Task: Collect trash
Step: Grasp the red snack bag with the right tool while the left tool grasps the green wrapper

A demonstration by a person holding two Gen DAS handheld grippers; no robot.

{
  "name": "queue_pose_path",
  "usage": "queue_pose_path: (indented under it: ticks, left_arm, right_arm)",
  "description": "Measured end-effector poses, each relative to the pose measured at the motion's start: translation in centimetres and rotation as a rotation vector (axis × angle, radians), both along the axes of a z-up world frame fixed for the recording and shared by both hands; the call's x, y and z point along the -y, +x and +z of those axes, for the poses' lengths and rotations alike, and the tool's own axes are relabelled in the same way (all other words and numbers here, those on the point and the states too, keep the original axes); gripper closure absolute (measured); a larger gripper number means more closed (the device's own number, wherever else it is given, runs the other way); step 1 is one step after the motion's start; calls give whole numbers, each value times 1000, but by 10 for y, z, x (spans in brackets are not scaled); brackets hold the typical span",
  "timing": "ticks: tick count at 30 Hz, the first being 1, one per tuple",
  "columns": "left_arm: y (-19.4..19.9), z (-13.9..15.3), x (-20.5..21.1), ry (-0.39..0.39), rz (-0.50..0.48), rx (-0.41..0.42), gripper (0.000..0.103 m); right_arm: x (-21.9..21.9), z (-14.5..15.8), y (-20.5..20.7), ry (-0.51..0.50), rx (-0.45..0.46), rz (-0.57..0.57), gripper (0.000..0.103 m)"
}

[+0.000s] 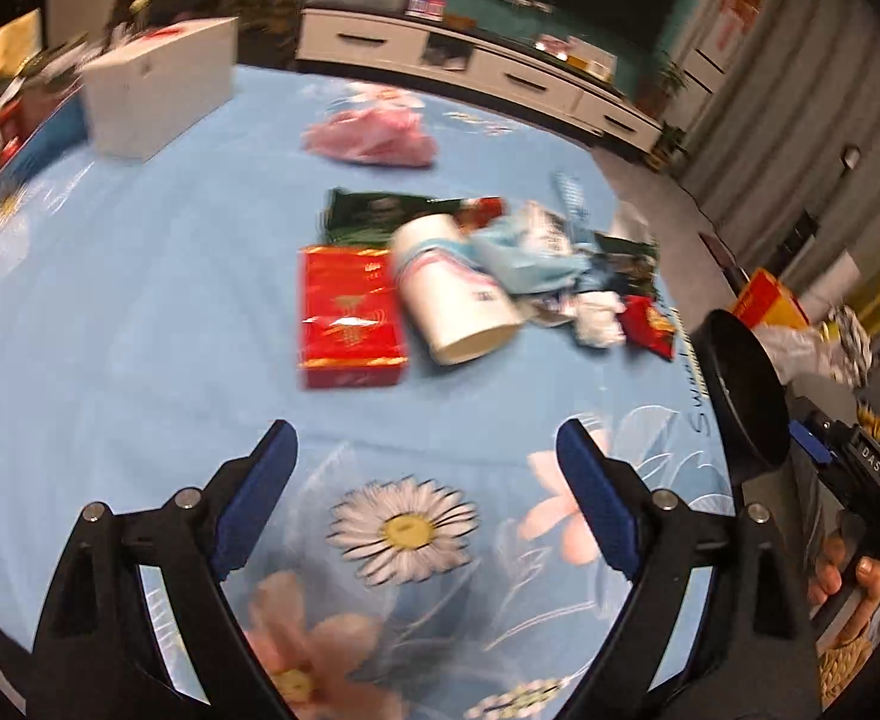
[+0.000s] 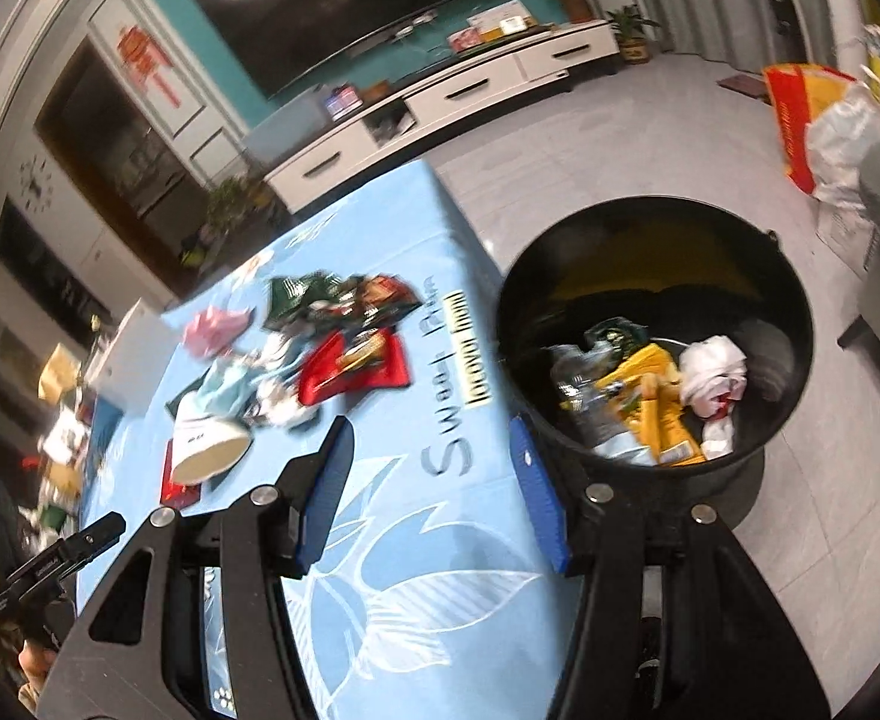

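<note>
Left gripper (image 1: 425, 450) with its jaws spread wide and nothing between them, above a light-blue flowered tablecloth (image 1: 140, 312). Straight ahead of its fingertips lies a red packet (image 1: 347, 318), flat on the cloth; just to the right of that packet, touching it, a white paper cup (image 1: 458, 294) lies on its side with its mouth toward the gripper. Beyond and to the right of the cup, a heap of crumpled wrappers (image 1: 560, 258); farther ahead, apart from the heap, a pink plastic bag (image 1: 374, 138). Far ahead to the left, a white box (image 1: 158, 90) stands on the cloth. At the right edge, the rim of a black bin (image 1: 740, 396) beside the table, and a person's hand (image 1: 848, 588) on the other tool's handle.

Right gripper (image 2: 434, 456) with its jaws partly spread and empty, over the table's right-hand edge. Just ahead of its right finger stands the black bin (image 2: 794, 300), on the floor against the table, holding a yellow packet (image 2: 656, 396), a clear plastic piece (image 2: 578, 384) and a white crumpled wad (image 2: 716, 372). Ahead to the left, the cup (image 2: 209, 450) and wrappers (image 2: 350, 360) remain on the cloth
</note>
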State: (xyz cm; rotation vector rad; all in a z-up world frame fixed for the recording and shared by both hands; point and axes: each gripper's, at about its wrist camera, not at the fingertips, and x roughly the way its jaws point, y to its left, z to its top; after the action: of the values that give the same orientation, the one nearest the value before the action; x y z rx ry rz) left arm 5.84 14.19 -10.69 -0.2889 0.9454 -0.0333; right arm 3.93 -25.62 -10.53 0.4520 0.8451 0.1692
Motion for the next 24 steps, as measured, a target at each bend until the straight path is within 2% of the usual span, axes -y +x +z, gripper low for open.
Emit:
queue_pose_path:
  ticks: [5, 11, 16, 24]
  left_arm:
    - [-9, -3, -25, -21, 25, 4, 15]
    - [-6, -11, -29, -38, 15, -7, 15]
    - [3, -20, -23, -57, -4, -22, 15]
    - [31, -17, 0, -71, -66, -14, 15]
  right_arm:
    - [-29, 6, 2, -51, -10, 58, 49]
    - [-56, -4, 11, -91, -42, 109, 49]
    - [-68, -10, 25, -102, -57, 143, 49]
    - [-102, -14, 66, -192, 0, 277, 49]
